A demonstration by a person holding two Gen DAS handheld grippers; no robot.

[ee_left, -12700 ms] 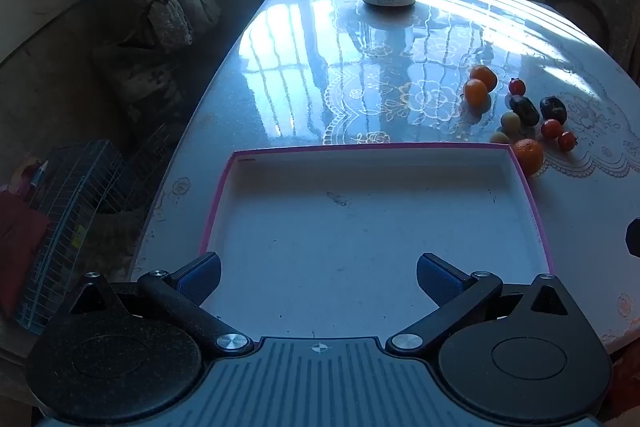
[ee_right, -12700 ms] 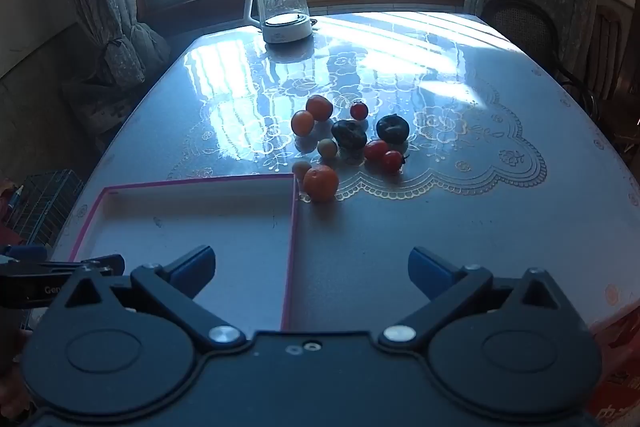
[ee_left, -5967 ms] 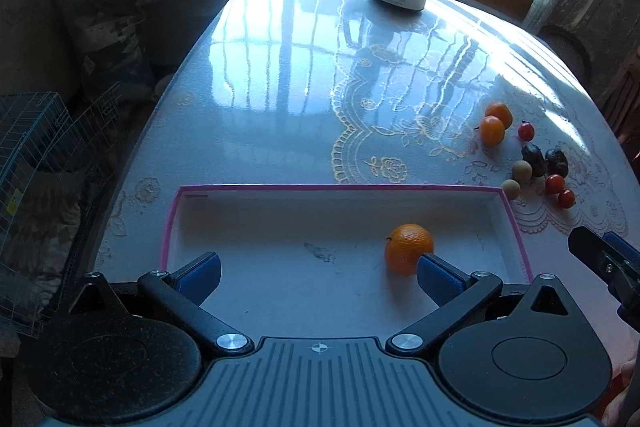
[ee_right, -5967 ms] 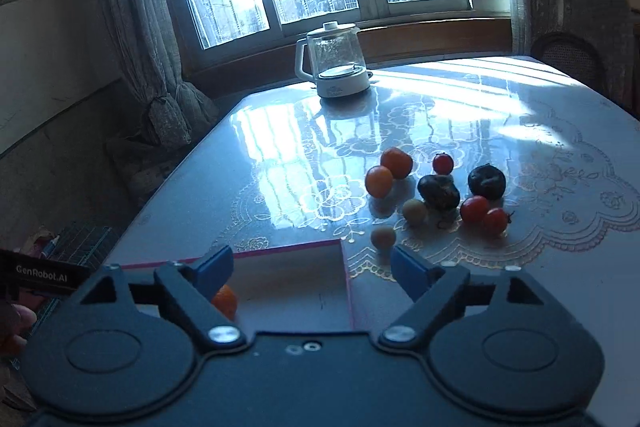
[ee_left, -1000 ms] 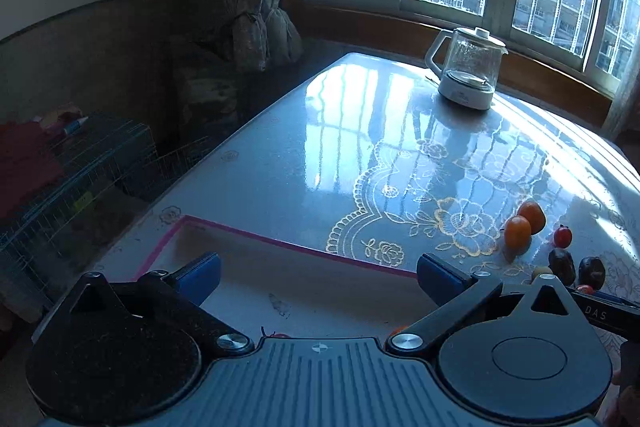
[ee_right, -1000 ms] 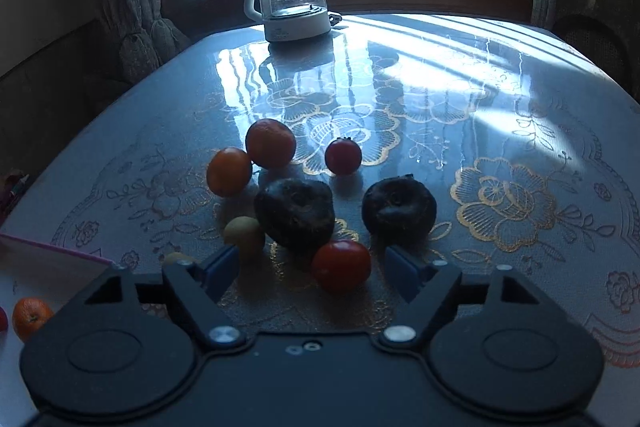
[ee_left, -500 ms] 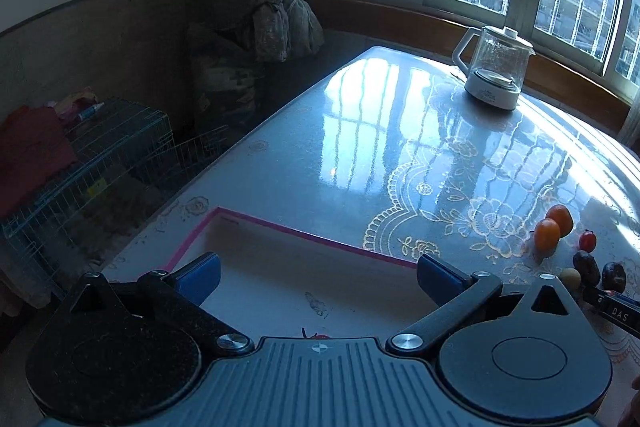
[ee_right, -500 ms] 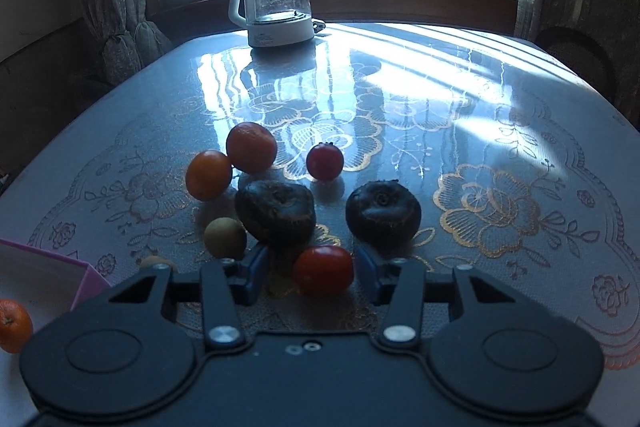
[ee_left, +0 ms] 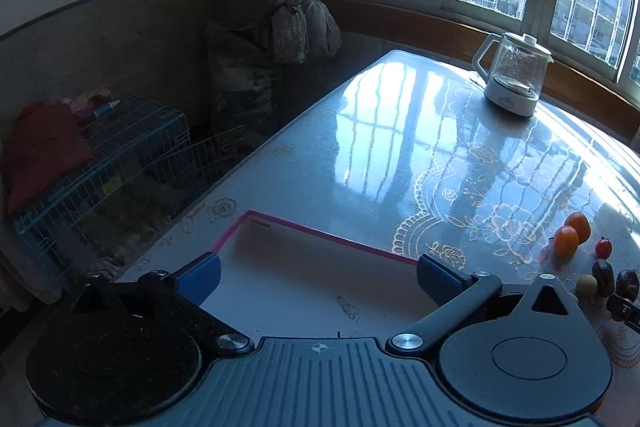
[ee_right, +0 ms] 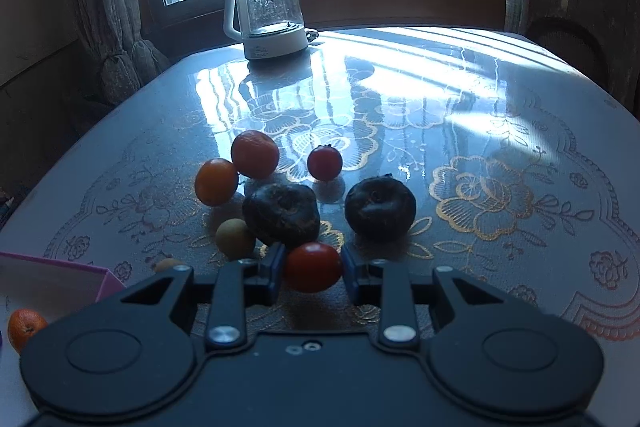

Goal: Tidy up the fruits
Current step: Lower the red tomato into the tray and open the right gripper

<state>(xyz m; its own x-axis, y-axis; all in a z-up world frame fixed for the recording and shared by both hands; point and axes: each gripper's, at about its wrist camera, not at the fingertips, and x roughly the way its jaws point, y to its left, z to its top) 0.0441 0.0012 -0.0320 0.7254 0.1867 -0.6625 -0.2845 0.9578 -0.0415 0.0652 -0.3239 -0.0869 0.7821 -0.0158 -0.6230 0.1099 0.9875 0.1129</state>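
Observation:
My right gripper is closing its jaws on a red cherry tomato; both blue pads touch its sides, low over the table. Just beyond lie two dark fruits, two oranges, a second small tomato and a pale round fruit. The pink-rimmed tray is at the lower left with an orange in it. My left gripper hangs open over the tray with nothing between its fingers.
A glass kettle stands at the far side of the glossy table near the window. In the left wrist view, a wire cage with red cloth sits on the floor past the table's left edge. A chair back stands at the right.
The right jaws have come together from wide apart onto the cherry tomato. The left gripper has shifted a little, so more of the floor and cage show at its left.

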